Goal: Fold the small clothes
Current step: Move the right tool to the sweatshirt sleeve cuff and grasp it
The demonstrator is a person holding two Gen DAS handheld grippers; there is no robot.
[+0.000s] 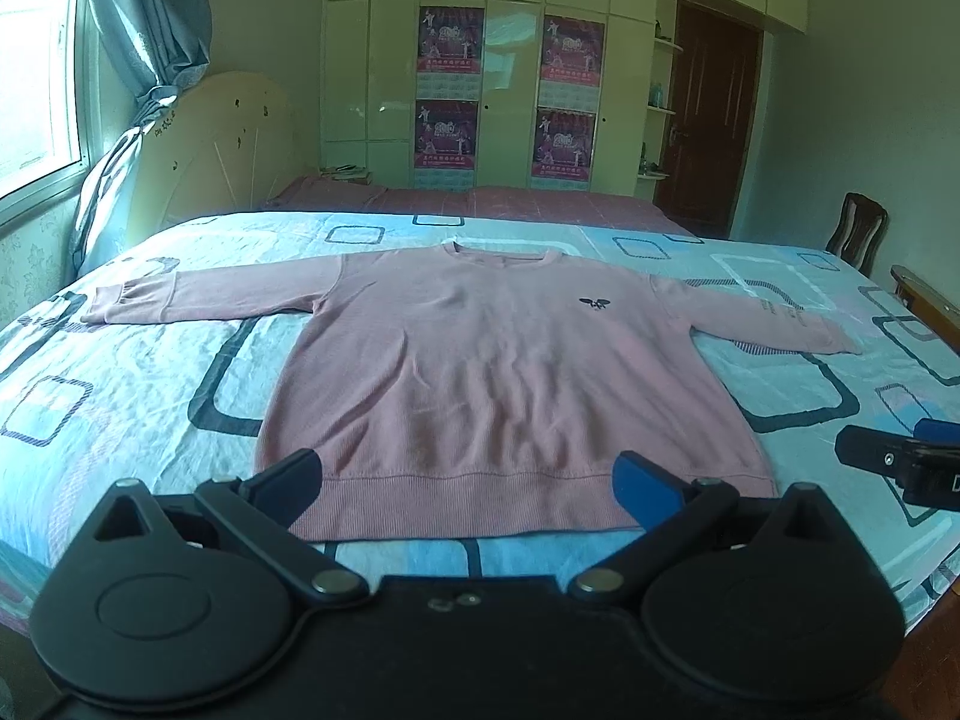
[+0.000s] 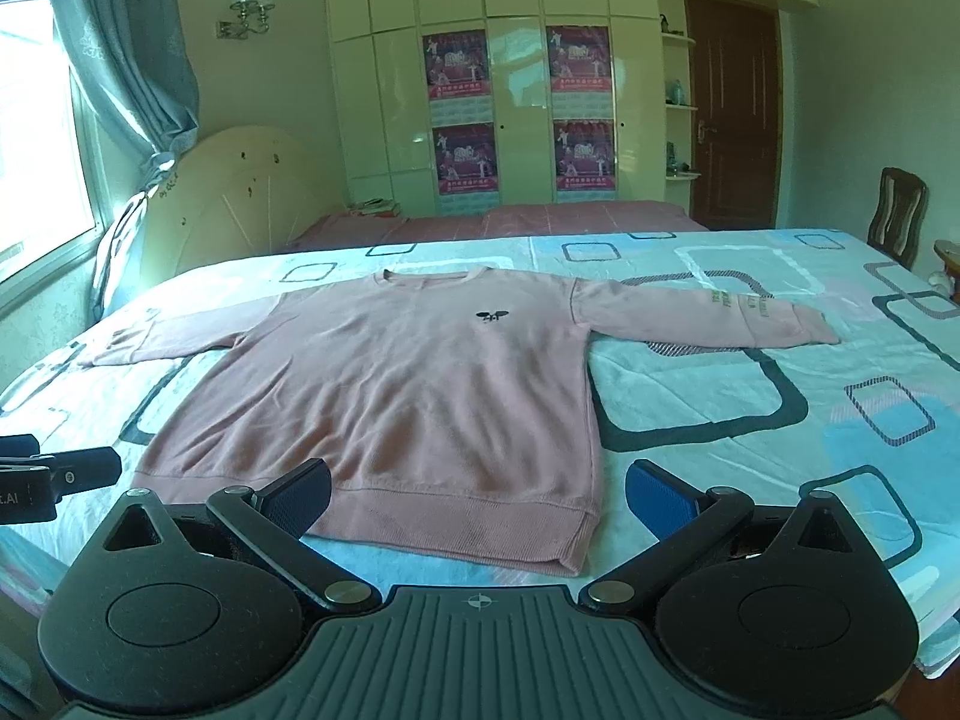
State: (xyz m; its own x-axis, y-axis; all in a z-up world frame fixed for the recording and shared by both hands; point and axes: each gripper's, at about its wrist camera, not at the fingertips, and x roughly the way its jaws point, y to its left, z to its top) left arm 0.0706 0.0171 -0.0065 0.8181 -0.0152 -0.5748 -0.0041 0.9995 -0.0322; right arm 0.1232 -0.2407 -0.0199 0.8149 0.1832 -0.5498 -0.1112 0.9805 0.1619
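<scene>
A pink long-sleeved sweater (image 1: pixel 480 372) lies flat and face up on the bed, sleeves spread out to both sides, with a small dark logo on the chest; it also shows in the right wrist view (image 2: pixel 384 396). My left gripper (image 1: pixel 468 489) is open and empty, hovering just before the sweater's bottom hem. My right gripper (image 2: pixel 477 501) is open and empty, near the hem's right corner. The right gripper's tip shows at the right edge of the left wrist view (image 1: pixel 900 462). The left gripper's tip shows at the left edge of the right wrist view (image 2: pixel 60 477).
The bed has a light blue sheet (image 1: pixel 150 396) with dark rounded squares. A second bed with a pink cover (image 1: pixel 480 201) stands behind it, then a wardrobe (image 1: pixel 480 78) with posters. A wooden chair (image 2: pixel 897 213) stands at the right. A window with a curtain (image 1: pixel 144 30) is on the left.
</scene>
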